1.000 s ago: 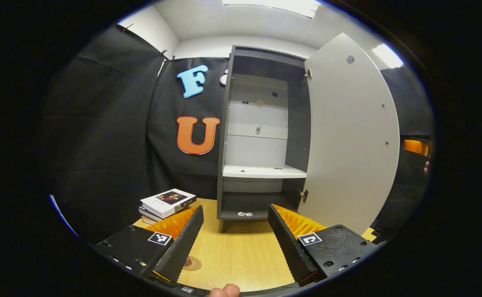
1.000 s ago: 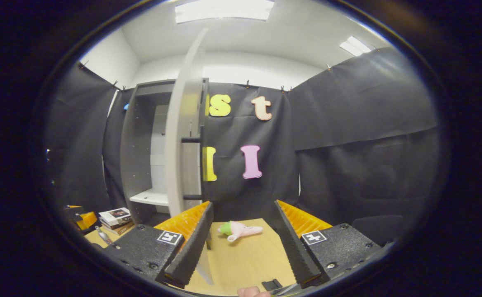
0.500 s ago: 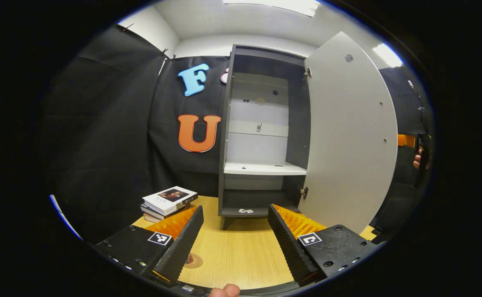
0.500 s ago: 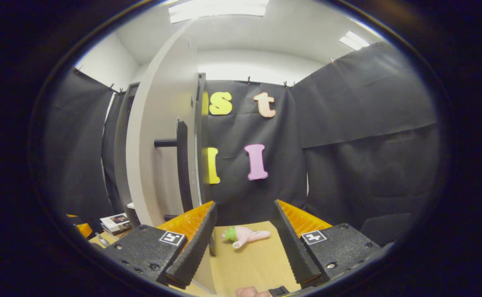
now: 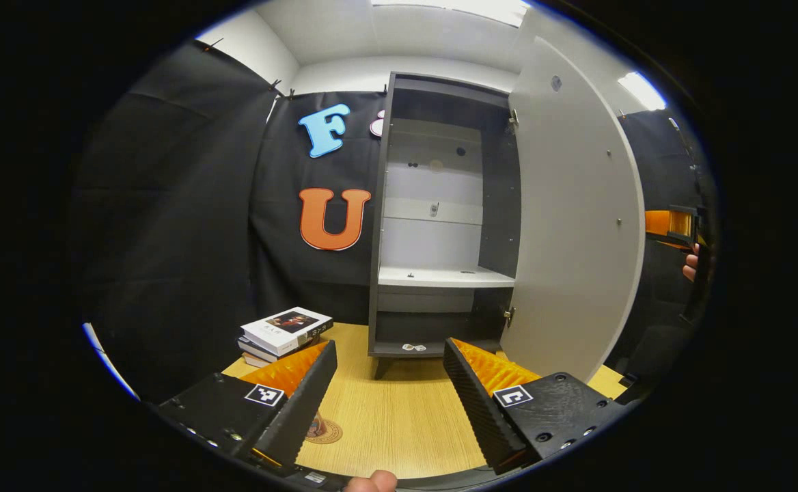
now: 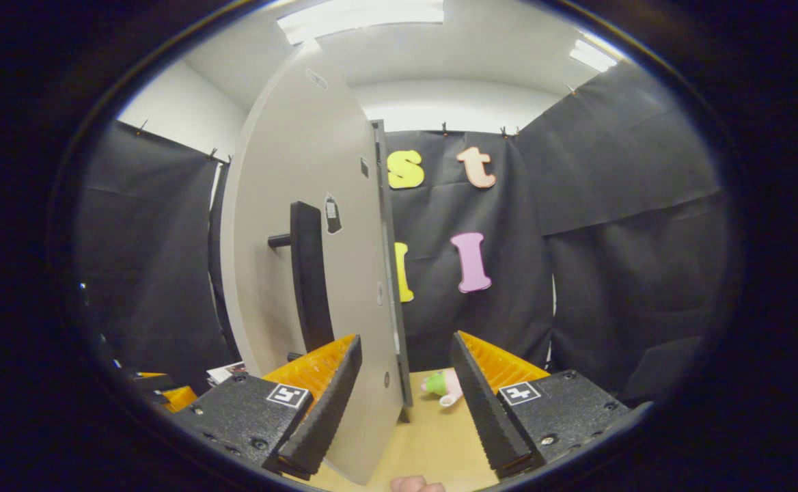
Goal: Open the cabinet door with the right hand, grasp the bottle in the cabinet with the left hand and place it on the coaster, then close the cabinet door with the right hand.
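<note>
Two grippers hang over a light wood-grain tabletop in a booth walled with black cloth under a white ceiling with bright panel lights. In the left gripper view, the left gripper has its fingers spread apart and holds nothing; a round brown patterned coaster lies on the table by its left finger. Beyond stands a tall dark-grey cabinet with white shelves, its pale grey door swung open. A stack of books sits left of it. In the right gripper view, the right gripper is likewise spread and empty, just beside the door's black bar handle. A pink and green plush toy lies on the table behind.
</note>
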